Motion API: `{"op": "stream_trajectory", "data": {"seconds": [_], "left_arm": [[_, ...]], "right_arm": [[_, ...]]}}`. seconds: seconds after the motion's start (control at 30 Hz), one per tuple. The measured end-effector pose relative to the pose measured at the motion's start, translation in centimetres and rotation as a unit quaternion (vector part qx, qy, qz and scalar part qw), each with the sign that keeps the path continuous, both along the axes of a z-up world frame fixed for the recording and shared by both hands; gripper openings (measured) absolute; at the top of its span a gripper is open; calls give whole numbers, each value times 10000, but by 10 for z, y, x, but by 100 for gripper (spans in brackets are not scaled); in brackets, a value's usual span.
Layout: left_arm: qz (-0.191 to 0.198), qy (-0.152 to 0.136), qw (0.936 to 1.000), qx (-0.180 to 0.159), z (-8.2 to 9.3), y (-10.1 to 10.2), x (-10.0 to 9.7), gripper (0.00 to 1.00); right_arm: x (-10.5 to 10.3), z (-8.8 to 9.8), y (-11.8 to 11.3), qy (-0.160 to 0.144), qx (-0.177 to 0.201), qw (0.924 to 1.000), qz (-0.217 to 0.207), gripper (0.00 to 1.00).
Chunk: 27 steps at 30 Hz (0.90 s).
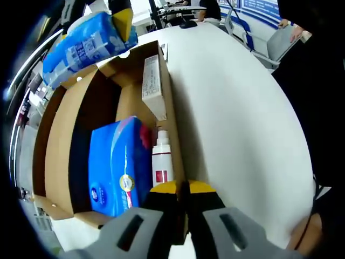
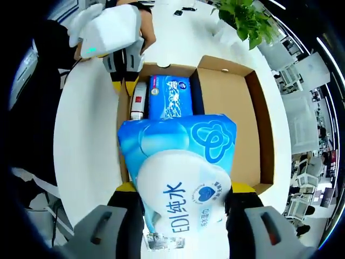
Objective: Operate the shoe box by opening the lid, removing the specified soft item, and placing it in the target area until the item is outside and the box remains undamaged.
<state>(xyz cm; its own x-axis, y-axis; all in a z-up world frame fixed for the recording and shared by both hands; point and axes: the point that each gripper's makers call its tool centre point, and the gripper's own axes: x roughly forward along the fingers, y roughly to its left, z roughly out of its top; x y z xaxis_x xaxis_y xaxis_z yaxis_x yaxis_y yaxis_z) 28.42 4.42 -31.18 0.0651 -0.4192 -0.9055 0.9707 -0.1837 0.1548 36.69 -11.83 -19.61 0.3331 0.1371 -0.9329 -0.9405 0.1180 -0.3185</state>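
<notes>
My right gripper clamps the tissue pack above the open shoe box; my left gripper seemingly pinches the box wall, holding it steady.

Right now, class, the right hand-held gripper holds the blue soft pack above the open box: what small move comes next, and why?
Probably carry the blue soft pack sideways, clear of the cardboard box, towards the bare white table. The right hand-held gripper grips it, lifted above the box. The left hand-held gripper pinches the box wall, which should steady it.
</notes>
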Motion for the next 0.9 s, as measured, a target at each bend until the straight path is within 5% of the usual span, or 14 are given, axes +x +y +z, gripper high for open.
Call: {"op": "stream_trajectory", "data": {"seconds": [0.9], "left_arm": [[-12, 11, 10000, -14, 0, -1, -1, 4]], "right_arm": [[-42, 39, -101, -53, -241, 9973, -695, 59]]}}
